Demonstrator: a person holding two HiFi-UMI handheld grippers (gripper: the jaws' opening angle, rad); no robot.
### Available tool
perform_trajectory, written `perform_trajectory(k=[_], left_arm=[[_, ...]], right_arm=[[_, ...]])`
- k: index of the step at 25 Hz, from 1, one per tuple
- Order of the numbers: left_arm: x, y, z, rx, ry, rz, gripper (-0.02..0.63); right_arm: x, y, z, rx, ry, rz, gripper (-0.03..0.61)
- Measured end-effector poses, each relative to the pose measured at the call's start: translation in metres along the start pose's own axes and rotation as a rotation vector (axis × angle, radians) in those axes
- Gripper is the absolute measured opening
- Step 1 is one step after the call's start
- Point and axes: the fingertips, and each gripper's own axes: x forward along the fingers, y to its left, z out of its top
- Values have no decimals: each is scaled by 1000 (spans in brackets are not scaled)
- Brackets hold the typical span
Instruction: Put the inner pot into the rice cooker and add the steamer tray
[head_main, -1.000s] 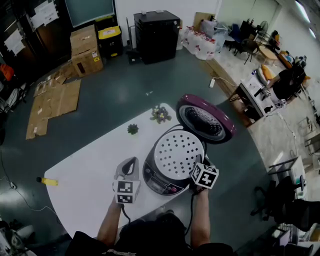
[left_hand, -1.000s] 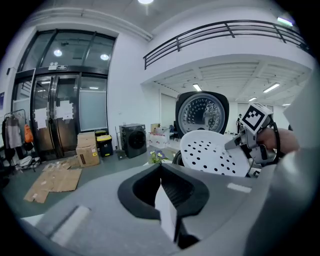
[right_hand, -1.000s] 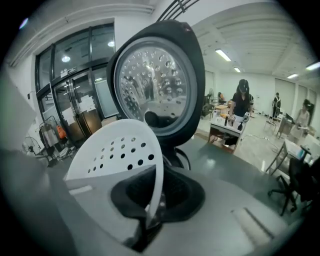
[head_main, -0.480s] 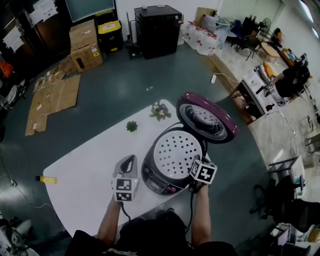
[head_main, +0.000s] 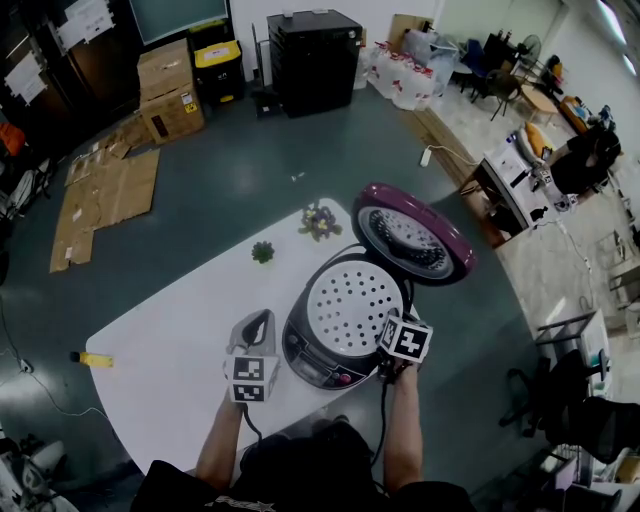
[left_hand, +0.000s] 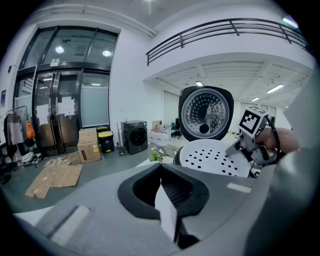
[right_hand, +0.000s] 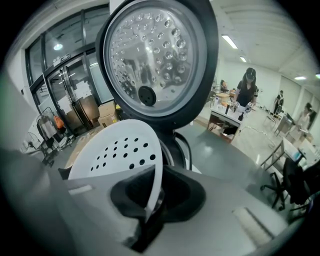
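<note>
Steamer tray (right_hand: 117, 150), rim clamped between right fingers (right_hand: 187, 197)

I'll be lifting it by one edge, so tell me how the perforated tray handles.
Probably light: the tray is a thin white sheet full of holes. Likely fairly stiff, since it holds its shape with the right tool pinching only its rim. Pinched at one edge, its smooth rim could slip or tilt.

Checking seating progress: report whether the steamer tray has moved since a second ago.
Yes. The steamer tray has sunk slightly toward the rice cooker.
</note>
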Motion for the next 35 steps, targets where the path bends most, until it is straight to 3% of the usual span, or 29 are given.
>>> perform_trajectory(k=[11,14,25,35], left_arm=[[-9,5,2,-6,-7,22,11],[-14,5,6,-6,-16,22,11],[-40,-1,24,16,-88,-4,11],[-91,2,40,80,-158,-26,11]], right_arm=[[-6,7,7,27,-66,64,197],[-11,7,8,34,-81,67,218],[-64,18,18,-33,-210,77,218],[-142,66,9,-120,-387,129,218]])
